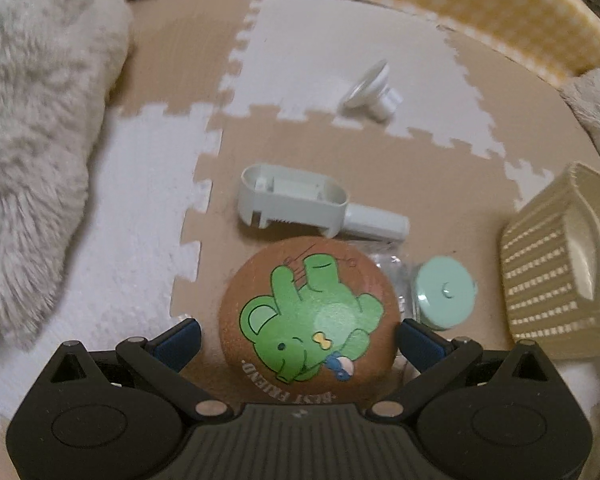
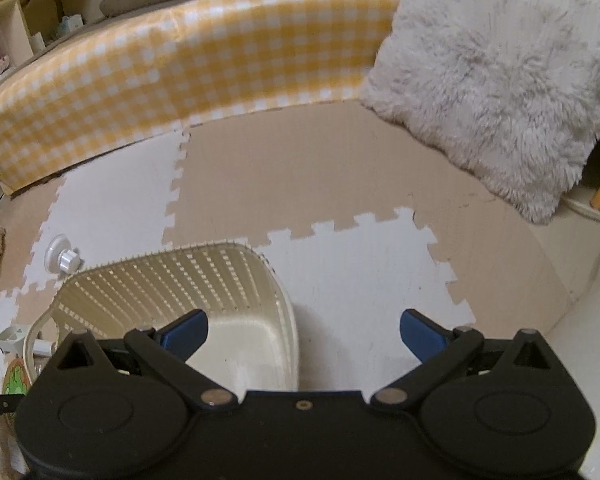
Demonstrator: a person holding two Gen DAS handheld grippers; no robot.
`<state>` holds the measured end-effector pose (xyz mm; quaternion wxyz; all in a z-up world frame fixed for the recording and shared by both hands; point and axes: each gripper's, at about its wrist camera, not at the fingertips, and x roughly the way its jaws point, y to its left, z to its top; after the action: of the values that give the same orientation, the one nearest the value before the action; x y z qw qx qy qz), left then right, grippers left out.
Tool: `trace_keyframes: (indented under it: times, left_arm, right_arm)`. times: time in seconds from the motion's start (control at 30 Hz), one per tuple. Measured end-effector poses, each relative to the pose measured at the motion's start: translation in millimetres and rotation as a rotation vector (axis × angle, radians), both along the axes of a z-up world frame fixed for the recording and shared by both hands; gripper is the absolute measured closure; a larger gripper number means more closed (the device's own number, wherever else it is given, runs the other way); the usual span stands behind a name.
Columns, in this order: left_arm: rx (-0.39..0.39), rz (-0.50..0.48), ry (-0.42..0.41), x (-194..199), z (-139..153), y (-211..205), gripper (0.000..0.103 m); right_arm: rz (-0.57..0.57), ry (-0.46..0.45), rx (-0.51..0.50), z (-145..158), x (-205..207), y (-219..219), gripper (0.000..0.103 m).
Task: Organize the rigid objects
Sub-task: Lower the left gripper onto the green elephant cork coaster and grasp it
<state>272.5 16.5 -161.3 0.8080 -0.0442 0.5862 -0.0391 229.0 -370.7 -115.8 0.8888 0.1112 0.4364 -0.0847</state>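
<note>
Rigid objects lie scattered on the foam puzzle mat (image 1: 160, 216). A brown disc with a green bear (image 1: 310, 320) sits between the left gripper (image 1: 300, 340)'s spread blue fingers (image 1: 178, 342), which flank its rim; contact is unclear. Just beyond it lies a grey plastic housing (image 1: 296, 204), a mint round lid (image 1: 446, 292) to its right, a white suction cup (image 1: 370, 90) farther off. The right gripper (image 2: 304, 334) hangs wide open, empty, over the cream basket (image 2: 172, 276)'s near rim, bare mat beyond.

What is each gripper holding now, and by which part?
The left gripper has its fingers on both sides of the round brown lid with a green bear; contact cannot be told. The right gripper is open and holds nothing.
</note>
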Motion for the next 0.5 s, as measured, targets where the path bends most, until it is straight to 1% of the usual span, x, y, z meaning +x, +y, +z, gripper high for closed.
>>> trace_keyframes:
  times: [0.13,0.17,0.2,0.27,0.3,0.37,0.4,0.47,0.5]
  left_arm:
    - [-0.067,0.043,0.030,3.4,-6.5,7.6,0.000]
    - [-0.078,0.054,0.037,3.7,-7.5,9.1,0.000]
    - [-0.090,0.066,0.044,3.7,-8.6,10.6,0.000]
    - [-0.109,0.089,0.054,3.1,-10.5,13.0,0.000]
    - [-0.112,0.090,0.052,2.6,-10.6,13.4,0.000]
    - [-0.109,0.081,0.042,1.7,-10.4,12.5,0.000]
    - [-0.109,0.079,0.039,1.2,-10.6,12.1,0.000]
    - [-0.107,0.068,0.037,1.0,-11.0,11.5,0.000]
    - [-0.101,0.054,0.041,1.4,-11.2,10.2,0.000]
  right_arm:
    - [0.005,0.020,0.026,-4.0,2.7,-1.1,0.017]
    - [0.006,0.025,0.033,-4.8,3.2,-1.3,0.022]
    - [0.007,0.028,0.036,-5.3,3.5,-1.1,0.025]
    - [0.008,0.036,0.040,-6.1,4.3,-1.5,0.036]
    - [0.009,0.038,0.040,-6.2,4.6,-1.8,0.039]
    - [0.013,0.040,0.041,-6.8,4.9,-2.7,0.052]
    - [0.014,0.044,0.040,-7.4,5.1,-3.1,0.057]
    - [0.024,0.058,0.035,-9.4,6.2,-2.7,0.074]
    - [0.032,0.065,0.030,-10.2,6.8,-1.7,0.078]
